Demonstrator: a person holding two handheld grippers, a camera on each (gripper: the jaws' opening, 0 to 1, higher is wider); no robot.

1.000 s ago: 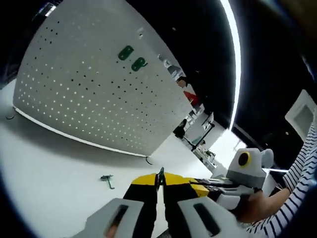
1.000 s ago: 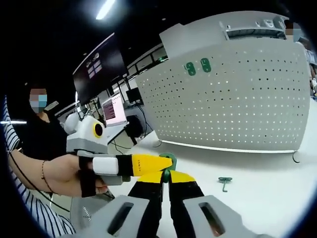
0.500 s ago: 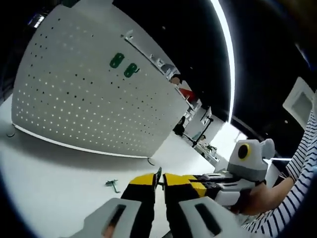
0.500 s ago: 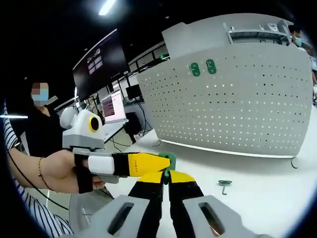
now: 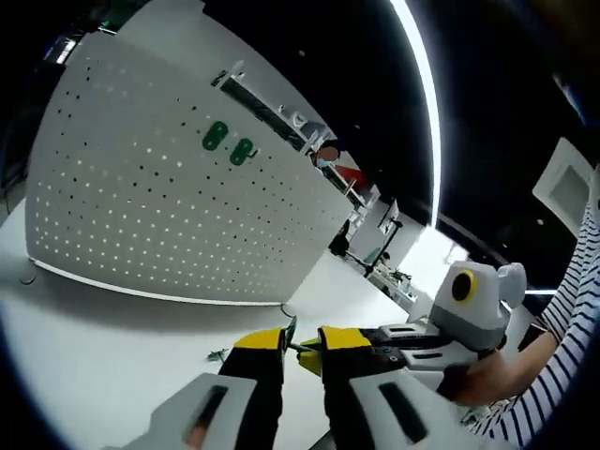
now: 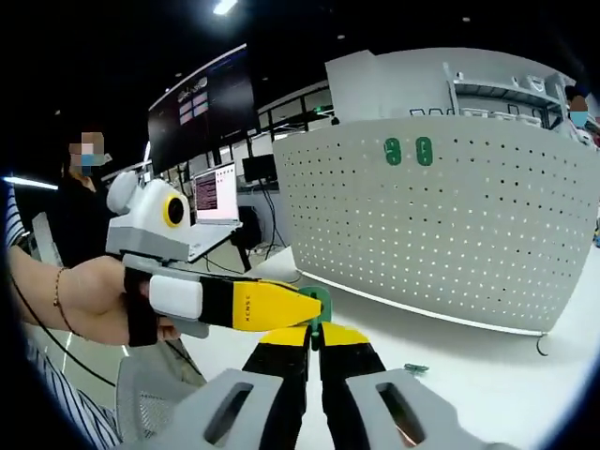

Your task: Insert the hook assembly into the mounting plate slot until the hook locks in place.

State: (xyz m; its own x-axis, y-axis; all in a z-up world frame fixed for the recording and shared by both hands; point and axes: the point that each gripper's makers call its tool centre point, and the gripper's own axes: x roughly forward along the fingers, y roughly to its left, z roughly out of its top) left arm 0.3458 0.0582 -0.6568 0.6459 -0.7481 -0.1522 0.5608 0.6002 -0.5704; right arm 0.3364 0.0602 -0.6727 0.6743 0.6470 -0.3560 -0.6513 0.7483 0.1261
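Note:
In the left gripper view my left gripper (image 5: 302, 339) has its yellow-tipped jaws a little apart, and a thin green hook piece (image 5: 291, 330) stands in the gap near one jaw. My right gripper (image 5: 412, 343) reaches in from the right, its tip at that same piece. In the right gripper view my right gripper (image 6: 314, 335) is shut on the green piece (image 6: 317, 304), and the left gripper (image 6: 267, 305) meets it from the left. Two green mounting plates (image 6: 409, 151) sit high on the white pegboard (image 6: 441, 234). A spare green hook (image 6: 415, 368) lies on the table.
The pegboard (image 5: 141, 197) stands upright on the white table (image 5: 112, 356), with the two green plates (image 5: 230, 143) near its top. A person's hand (image 6: 84, 300) holds the left gripper. Monitors (image 6: 217, 192) and desks stand behind, and a striped sleeve (image 5: 572, 319) is at the right.
The left gripper's jaws have parted from nearly closed to a visible gap. Both cameras have shifted, so the pegboard sits differently in each view. The right gripper stays shut on the green piece.

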